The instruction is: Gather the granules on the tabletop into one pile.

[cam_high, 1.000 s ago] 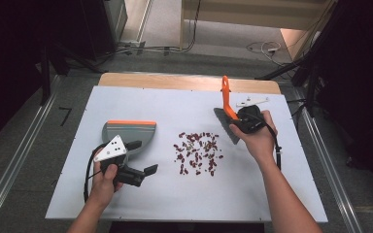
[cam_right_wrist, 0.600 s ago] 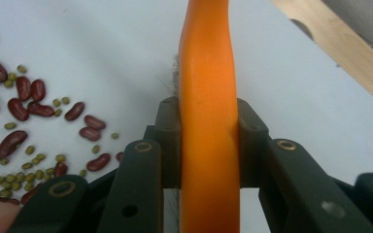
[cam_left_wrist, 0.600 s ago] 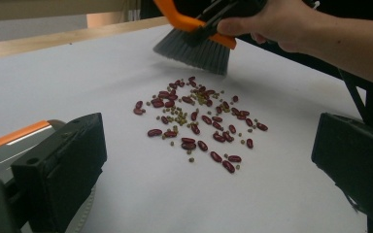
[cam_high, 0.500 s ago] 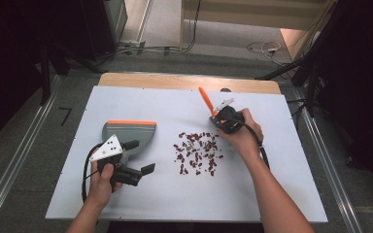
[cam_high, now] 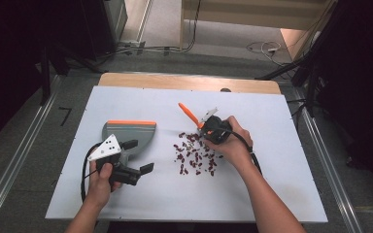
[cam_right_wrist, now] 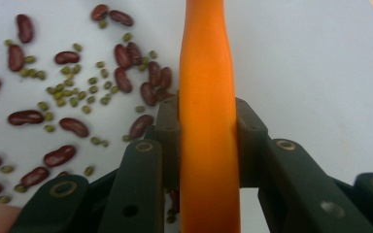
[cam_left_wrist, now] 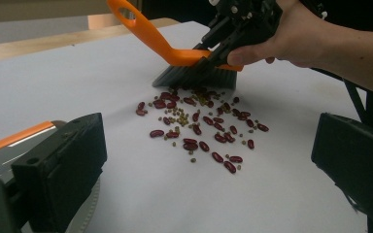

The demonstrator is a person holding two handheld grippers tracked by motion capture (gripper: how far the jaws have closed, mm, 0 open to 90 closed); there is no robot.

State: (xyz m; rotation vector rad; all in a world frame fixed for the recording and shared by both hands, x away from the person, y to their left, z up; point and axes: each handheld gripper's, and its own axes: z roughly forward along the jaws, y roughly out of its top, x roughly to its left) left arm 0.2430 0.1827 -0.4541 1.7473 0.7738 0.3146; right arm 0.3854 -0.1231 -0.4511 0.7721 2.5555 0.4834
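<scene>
Red kidney beans mixed with small green beans (cam_high: 194,153) lie scattered mid-table. My right gripper (cam_high: 210,128) is shut on the orange handle of a small brush (cam_high: 188,113), whose grey bristles (cam_left_wrist: 194,77) rest at the pile's far edge. In the right gripper view the handle (cam_right_wrist: 206,58) runs up between the pressed jaws, with beans (cam_right_wrist: 68,92) to its left. A grey dustpan (cam_high: 126,132) with an orange lip lies left of the beans. My left gripper (cam_high: 140,156) stands open beside it with nothing between its jaws, facing the beans (cam_left_wrist: 199,131).
The white tabletop (cam_high: 272,126) has bare room to the right and in front of the beans. A wooden strip (cam_high: 184,81) borders its far edge. Metal rails run along the floor on both sides.
My right gripper has carried the brush leftwards and down to the far edge of the beans, its handle tipping from upright to leaning left. The left gripper has kept still.
</scene>
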